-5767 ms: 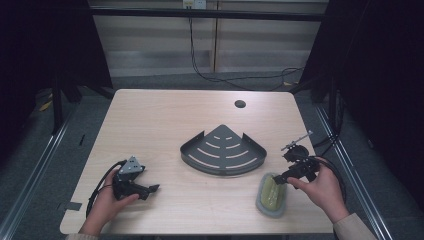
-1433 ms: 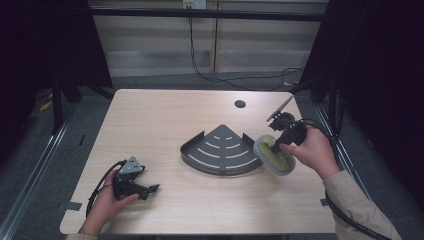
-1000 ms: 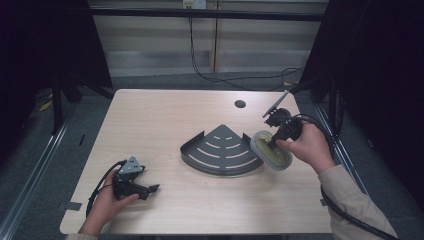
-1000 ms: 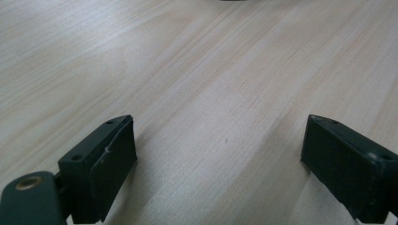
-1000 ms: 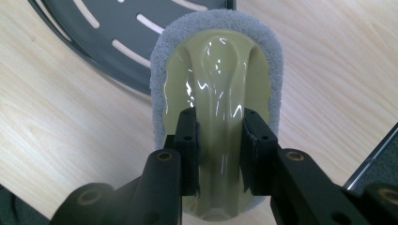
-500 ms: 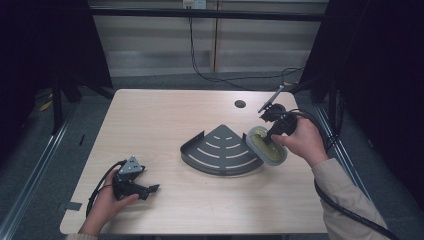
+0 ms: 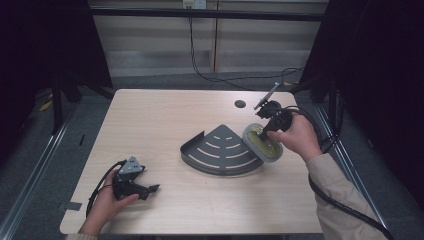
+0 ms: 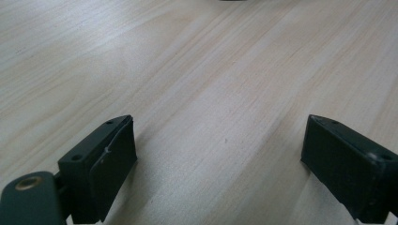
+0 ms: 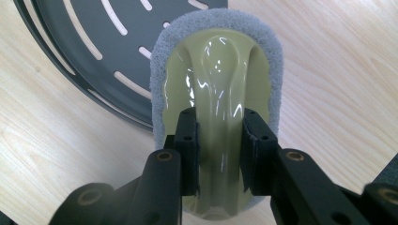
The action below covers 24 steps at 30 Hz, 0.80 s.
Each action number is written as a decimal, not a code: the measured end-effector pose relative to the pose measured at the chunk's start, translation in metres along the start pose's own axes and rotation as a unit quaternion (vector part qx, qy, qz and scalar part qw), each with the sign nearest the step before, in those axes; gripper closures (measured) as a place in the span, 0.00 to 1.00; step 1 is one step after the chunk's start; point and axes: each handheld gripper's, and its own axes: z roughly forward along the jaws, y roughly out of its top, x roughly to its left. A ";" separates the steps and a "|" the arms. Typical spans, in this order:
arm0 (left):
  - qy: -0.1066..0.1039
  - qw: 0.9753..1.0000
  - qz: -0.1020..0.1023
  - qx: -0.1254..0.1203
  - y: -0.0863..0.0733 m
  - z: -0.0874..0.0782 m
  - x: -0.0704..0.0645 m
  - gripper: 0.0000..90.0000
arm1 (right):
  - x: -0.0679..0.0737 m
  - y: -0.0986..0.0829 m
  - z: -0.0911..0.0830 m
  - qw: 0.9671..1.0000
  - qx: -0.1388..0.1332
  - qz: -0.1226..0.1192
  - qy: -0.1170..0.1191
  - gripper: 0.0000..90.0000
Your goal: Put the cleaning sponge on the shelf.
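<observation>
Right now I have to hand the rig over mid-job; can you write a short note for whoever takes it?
Right claw: shut on the raised ridge of the oval pale green scrubber with grey pad, held at the right edge of the dark grey slotted fan-shaped rack, overlapping its rim.
Left claw: open, nothing held, low over the pale wooden table, near its front left.
Done: scrubber gripped and at the rack.
Left: probably set it on the rack, then release.

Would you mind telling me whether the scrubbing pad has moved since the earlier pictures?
Yes. The scrubbing pad, clamped in the right gripper, has gone from the table's near right edge up to the dark rack's right rim.
</observation>
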 end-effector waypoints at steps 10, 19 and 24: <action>0.000 1.000 0.000 0.000 0.000 0.000 0.000 0.11 | 0.000 0.007 0.002 1.000 -0.003 0.001 0.001 0.79; 0.000 1.000 0.000 0.000 0.000 0.000 0.000 0.11 | -0.001 0.011 0.004 1.000 -0.003 0.002 0.002 0.79; 0.000 1.000 0.000 0.000 0.000 0.000 0.000 0.11 | 0.001 0.014 0.008 1.000 -0.002 0.000 0.004 0.79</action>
